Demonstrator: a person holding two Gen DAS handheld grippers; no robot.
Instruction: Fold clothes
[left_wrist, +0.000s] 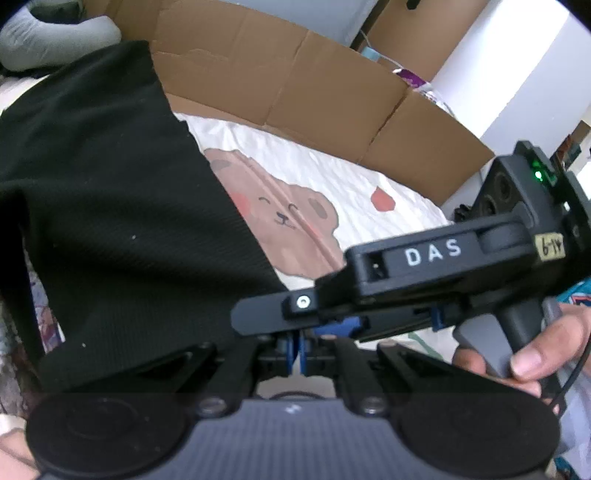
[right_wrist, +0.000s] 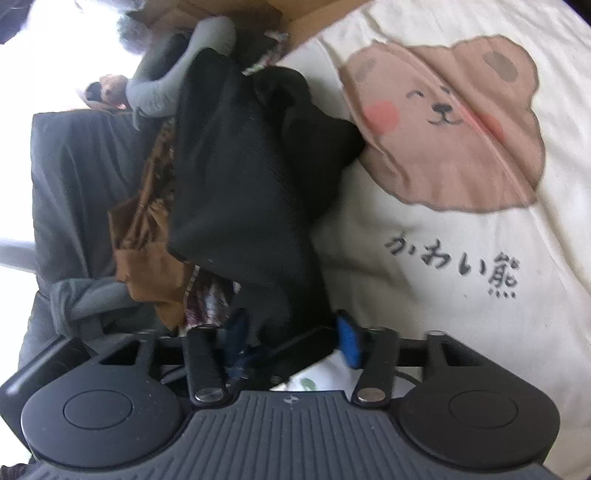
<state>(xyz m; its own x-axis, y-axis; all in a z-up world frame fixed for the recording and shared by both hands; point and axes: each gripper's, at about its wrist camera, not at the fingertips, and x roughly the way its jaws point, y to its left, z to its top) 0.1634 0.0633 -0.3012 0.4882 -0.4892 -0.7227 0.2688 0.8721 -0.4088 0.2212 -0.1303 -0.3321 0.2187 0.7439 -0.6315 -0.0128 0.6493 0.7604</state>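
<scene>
Black ribbed garment (right_wrist: 240, 177) is hanging lifted over the bear-print bed sheet (right_wrist: 461, 258), the right hand-held gripper (right_wrist: 291, 339) pinching its edge and the left hand-held gripper (left_wrist: 295, 354) looking pressed together beside it. Judging by this, a fold is being carried; next, both grippers should be lowering the cloth flat, edges aligned.

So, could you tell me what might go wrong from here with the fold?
1. The two grippers sit very close: the right gripper crosses just ahead of the left gripper, so they may collide.
2. The black garment hangs bunched over the clothes pile and could drag pieces along.
</scene>
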